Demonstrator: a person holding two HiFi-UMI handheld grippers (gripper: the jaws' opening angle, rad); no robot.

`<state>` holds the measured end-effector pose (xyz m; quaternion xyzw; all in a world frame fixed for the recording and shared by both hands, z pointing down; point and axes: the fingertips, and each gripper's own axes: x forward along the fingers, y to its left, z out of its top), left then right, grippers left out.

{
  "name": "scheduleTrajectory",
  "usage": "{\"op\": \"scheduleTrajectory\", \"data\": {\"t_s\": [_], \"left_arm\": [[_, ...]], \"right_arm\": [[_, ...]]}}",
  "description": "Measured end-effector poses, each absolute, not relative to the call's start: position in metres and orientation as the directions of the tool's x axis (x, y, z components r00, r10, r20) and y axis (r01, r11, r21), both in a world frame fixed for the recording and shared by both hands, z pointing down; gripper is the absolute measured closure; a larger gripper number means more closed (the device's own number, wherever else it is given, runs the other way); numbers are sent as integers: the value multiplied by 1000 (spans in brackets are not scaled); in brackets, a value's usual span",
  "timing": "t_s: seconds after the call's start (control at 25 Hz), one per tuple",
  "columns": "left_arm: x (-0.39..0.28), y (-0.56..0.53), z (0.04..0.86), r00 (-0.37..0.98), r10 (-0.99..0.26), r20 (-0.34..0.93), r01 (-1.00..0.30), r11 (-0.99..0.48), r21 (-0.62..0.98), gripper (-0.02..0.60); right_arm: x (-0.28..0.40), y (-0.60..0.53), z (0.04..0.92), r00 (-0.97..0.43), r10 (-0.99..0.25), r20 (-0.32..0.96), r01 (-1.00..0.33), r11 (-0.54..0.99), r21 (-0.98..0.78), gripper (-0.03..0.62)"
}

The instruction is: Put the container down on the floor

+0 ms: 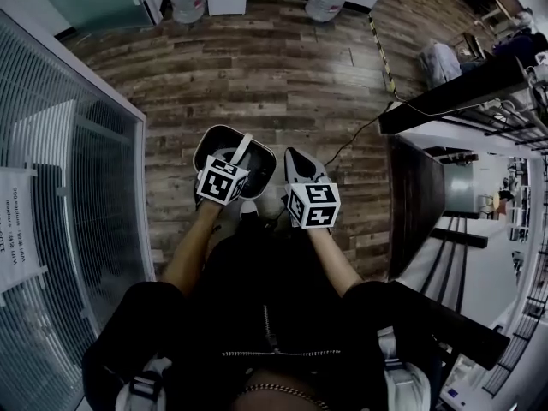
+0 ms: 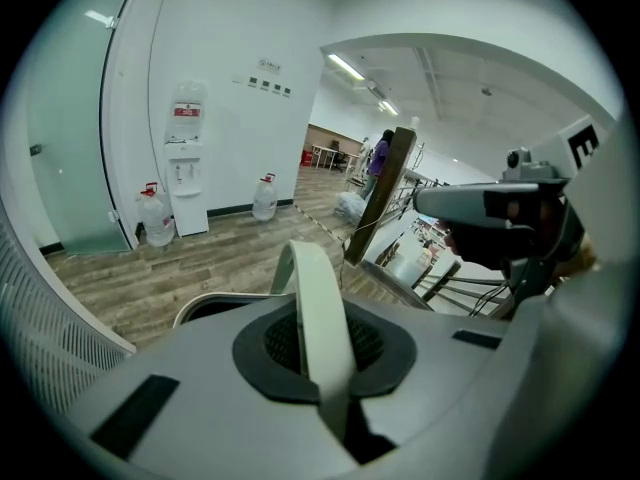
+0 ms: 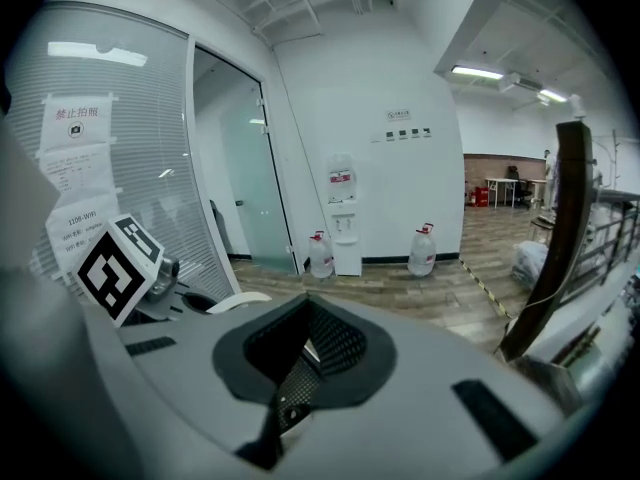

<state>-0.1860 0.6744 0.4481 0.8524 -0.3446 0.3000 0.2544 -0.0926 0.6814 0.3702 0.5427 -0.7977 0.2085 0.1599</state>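
white handle (image 2: 312,288) of the container (image 1: 202,146) pinched in left gripper (image 2: 325,353) fingers — right gripper (image 3: 300,358) fingers together, empty

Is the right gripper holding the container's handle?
No, the pale handle sits clamped in the left gripper, while the right gripper's jaws have nothing between them.

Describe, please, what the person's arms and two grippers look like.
The left gripper and right gripper each have a smooth pale grey shell, dark cross-hatched pads and a cube with black-and-white square markers. The person wears a black zipped top whose sleeves cover the upper arms. The forearms are bare.
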Motion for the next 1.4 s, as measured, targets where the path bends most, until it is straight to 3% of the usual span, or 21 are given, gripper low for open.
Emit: {"op": "scheduleTrajectory", "data": {"t_s": [0.28, 0.88, 1.4], "left_arm": [[-197, 661, 460, 580, -426, 694, -747, -618, 245, 566], [-181, 590, 462, 536, -442, 719, -793, -556, 249, 566], [-131, 477, 455, 470, -492, 733, -852, -470, 230, 566]], "right_arm": [[-94, 668, 374, -347, -799, 492, -937, 316, -148, 583], [-96, 572, 386, -453, -758, 470, -891, 405, -207, 583], [-46, 448, 376, -536, -732, 420, -844, 479, -242, 583]]}}
